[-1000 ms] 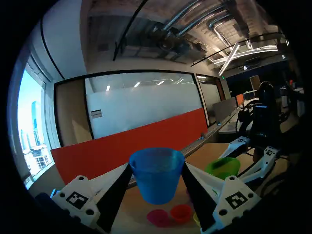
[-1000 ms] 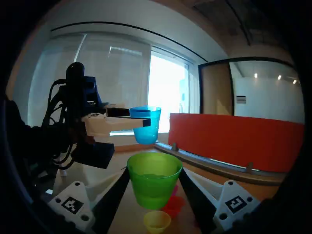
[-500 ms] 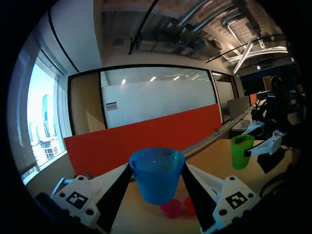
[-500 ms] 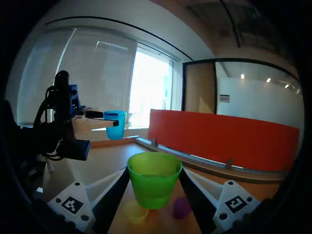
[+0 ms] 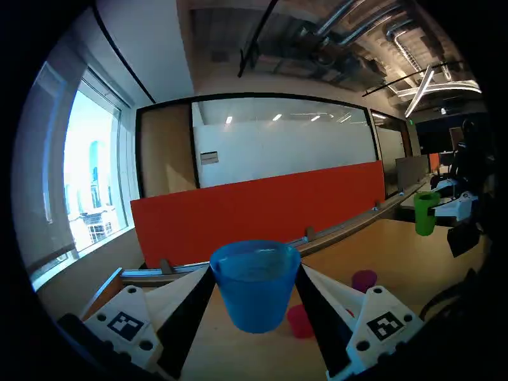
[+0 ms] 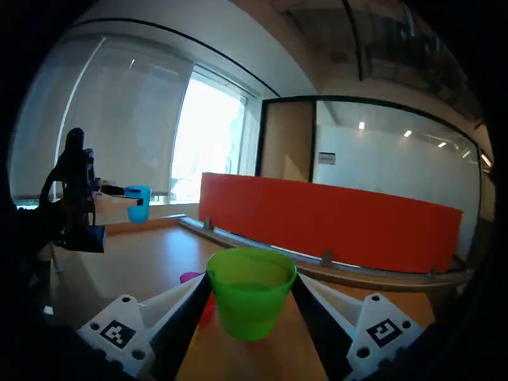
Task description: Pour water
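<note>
The blue cup (image 5: 255,295) stands upright between the two fingers of the left gripper (image 5: 255,272). Both fingers press on its sides, open no wider than the cup. Just past the right-hand fingertip a small pink cup (image 5: 298,320) sits on the table (image 5: 406,254), and a purple cup (image 5: 364,279) sits a little farther out on the same side.

The green cup (image 6: 252,295) is also upright, clamped on both sides by the fingers of the right gripper (image 6: 252,273) at cup width.

In each view the other gripper and its cup show small and well apart: far to the right of the left gripper's fingers, far to the left of the right gripper's. Beyond the fingertips an orange panel (image 5: 254,209) runs along the table's far edge, with a bright window (image 5: 89,184) off to the left.
</note>
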